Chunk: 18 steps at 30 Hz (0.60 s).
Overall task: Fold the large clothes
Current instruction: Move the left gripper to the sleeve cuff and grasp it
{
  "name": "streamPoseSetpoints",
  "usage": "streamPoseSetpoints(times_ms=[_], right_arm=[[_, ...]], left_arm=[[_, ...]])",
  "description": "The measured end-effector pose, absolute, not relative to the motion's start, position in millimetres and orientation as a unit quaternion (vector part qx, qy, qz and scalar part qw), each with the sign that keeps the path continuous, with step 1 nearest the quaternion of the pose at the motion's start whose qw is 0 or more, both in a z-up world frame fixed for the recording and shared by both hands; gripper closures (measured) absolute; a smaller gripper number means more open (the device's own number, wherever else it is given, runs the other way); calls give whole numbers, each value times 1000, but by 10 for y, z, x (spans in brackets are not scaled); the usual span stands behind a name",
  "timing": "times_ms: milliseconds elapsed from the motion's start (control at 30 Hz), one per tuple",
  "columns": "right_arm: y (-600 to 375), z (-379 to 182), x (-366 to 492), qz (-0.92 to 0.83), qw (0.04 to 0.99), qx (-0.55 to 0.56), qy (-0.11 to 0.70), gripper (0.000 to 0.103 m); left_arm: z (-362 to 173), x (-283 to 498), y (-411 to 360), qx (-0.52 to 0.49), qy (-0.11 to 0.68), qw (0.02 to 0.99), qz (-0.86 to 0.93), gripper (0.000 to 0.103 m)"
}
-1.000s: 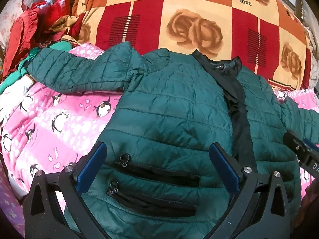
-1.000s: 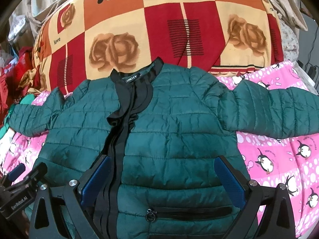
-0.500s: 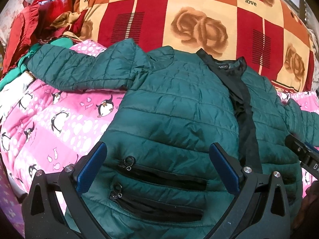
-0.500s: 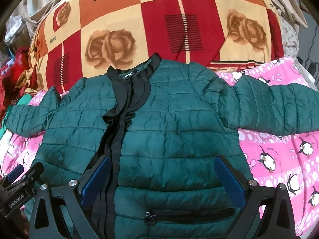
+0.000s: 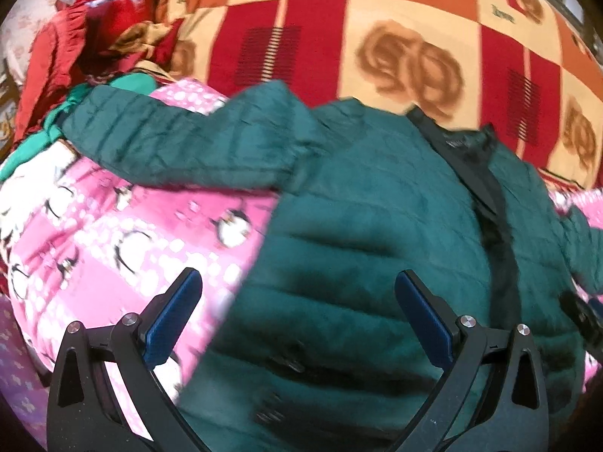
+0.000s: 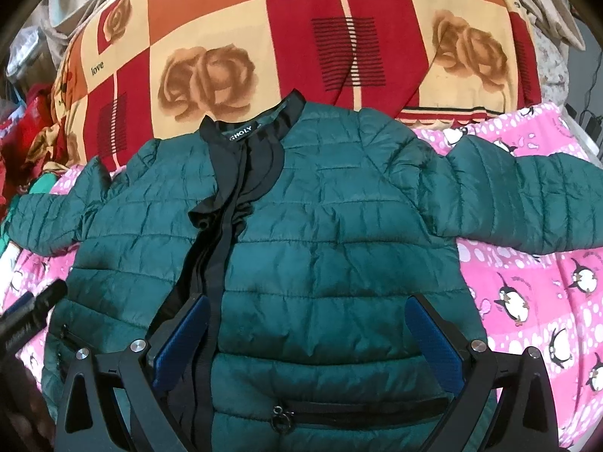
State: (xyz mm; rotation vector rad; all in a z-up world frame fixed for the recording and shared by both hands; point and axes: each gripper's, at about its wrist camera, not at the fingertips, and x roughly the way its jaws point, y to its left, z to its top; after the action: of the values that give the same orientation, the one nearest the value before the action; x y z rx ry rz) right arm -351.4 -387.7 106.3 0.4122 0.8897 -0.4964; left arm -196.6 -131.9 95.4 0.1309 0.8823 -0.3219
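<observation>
A dark green quilted jacket (image 6: 320,248) with a black zip placket lies flat, front up, on a pink penguin-print blanket (image 6: 535,293), both sleeves spread out sideways. It also shows, blurred, in the left wrist view (image 5: 377,226). My left gripper (image 5: 297,312) is open and empty, hovering over the jacket's left edge below the left sleeve (image 5: 181,143). My right gripper (image 6: 307,335) is open and empty above the lower front, over the pocket zip (image 6: 280,416). The right sleeve (image 6: 527,203) stretches off right.
A red, orange and cream rose-patterned quilt (image 6: 301,37) rises behind the collar. A heap of red and green clothes (image 5: 86,49) lies at the far left. The left gripper's tip (image 6: 34,312) shows at the left edge of the right wrist view.
My left gripper has swung left and forward, now straddling the jacket's left edge and the pink blanket; its view is motion-blurred. My right gripper has crept forward slightly. Both stay open.
</observation>
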Motion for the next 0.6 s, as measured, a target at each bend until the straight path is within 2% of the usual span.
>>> streamPoseSetpoints(times_ms=[600], right_arm=[[-3721, 980, -3152, -219, 854, 167, 440, 0]], left_arm=[[902, -921, -239, 34, 407, 913, -17, 1]])
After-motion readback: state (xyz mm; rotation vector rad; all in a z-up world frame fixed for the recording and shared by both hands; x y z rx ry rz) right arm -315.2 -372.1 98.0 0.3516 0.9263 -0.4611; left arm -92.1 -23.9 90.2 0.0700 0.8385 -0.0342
